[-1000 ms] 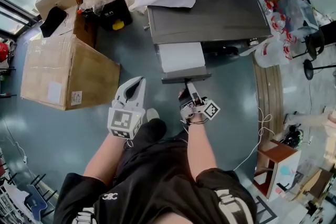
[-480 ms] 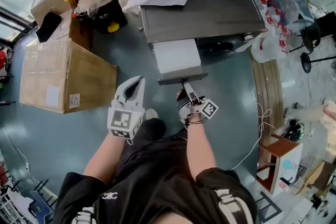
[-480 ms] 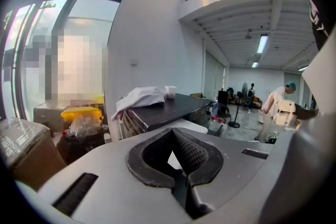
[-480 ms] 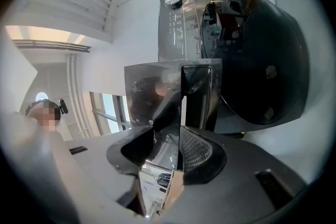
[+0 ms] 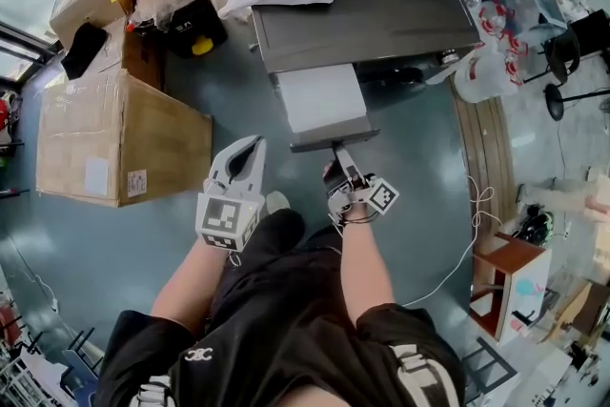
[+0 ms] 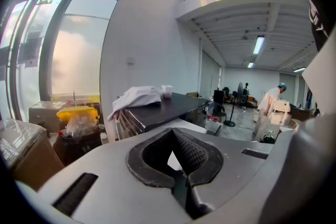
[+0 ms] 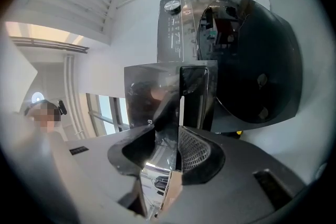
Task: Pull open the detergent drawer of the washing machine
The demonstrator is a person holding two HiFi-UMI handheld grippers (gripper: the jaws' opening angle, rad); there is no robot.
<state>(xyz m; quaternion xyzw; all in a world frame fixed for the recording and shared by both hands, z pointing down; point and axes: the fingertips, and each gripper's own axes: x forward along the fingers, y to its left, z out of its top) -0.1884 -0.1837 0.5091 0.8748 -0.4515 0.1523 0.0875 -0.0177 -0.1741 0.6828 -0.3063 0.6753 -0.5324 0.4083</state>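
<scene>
Grey washing machine [image 5: 381, 14]: stood ahead; detergent drawer [image 5: 320, 98] jutted out of its front
Right gripper [image 5: 339, 154]: jaws closing on the drawer's shiny front panel, gripped between the 2 pads
Left gripper [image 5: 250, 151]: jaws together; empty; near the drawer, not touching

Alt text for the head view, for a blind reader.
From above, the right gripper, jaws closing on the drawer front between them, holds the detergent drawer pulled out of the washing machine. The left gripper hangs shut and empty beside it; a cardboard box stands at left.
</scene>
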